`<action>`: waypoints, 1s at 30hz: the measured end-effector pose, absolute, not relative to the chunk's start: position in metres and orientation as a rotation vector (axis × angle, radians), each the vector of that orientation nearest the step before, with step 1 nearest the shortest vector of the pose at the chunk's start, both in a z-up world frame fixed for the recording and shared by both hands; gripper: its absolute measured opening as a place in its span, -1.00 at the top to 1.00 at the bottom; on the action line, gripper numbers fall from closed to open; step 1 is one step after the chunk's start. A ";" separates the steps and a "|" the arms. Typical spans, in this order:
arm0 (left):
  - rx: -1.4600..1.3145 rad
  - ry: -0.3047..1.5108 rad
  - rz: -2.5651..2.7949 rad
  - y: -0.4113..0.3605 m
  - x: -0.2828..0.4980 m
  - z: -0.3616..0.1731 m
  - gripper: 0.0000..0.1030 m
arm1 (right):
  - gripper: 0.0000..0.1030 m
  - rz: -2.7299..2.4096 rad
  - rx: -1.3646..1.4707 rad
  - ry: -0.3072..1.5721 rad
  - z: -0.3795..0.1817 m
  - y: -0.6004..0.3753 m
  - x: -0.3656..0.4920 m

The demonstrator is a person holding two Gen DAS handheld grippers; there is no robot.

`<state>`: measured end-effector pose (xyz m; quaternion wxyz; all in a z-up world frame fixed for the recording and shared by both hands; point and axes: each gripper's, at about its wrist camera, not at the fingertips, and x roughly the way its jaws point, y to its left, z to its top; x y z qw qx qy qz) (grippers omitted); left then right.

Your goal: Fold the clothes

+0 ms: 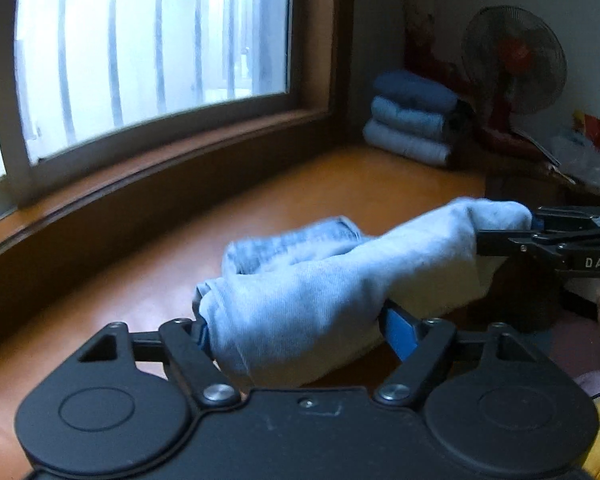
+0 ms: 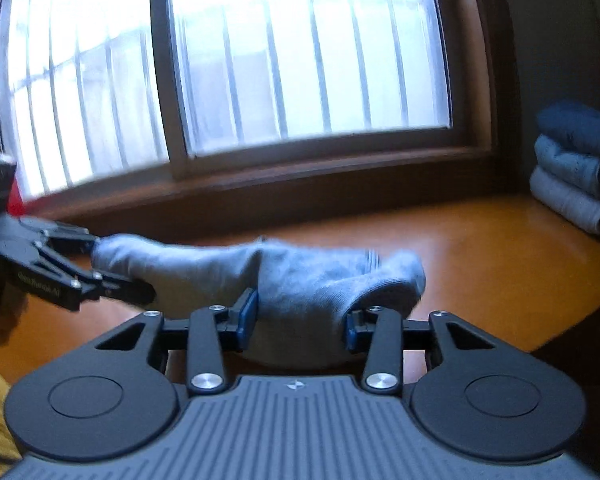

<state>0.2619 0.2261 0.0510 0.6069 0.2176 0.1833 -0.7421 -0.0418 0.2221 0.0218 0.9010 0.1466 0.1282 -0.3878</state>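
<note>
A folded pair of light blue jeans (image 1: pixel 312 280) hangs lifted above the orange wooden table (image 1: pixel 340 184), carried between both tools. The left gripper (image 1: pixel 300 328) is clamped on one end of the bundle, blue pads pressing its sides; the right gripper (image 2: pixel 300 318) is clamped on the other end. A stack of folded clothes (image 1: pixel 412 118) (three pieces, dark on top) sits at the table's far corner beside a fan (image 1: pixel 514 60), below the barred window (image 2: pixel 300 52).
</note>
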 end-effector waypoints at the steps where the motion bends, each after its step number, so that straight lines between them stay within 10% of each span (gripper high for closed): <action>1: 0.492 0.428 -1.711 0.220 0.263 0.053 -0.49 | 0.16 -0.792 0.316 0.252 0.025 0.214 -0.042; 21: 0.410 0.608 -1.409 0.058 0.311 0.048 -0.53 | 0.16 -0.587 0.431 0.299 0.025 -0.036 0.035; 30: 0.488 0.640 -1.206 -0.026 0.334 0.011 -0.98 | 0.14 -0.665 0.400 0.461 -0.031 -0.129 0.105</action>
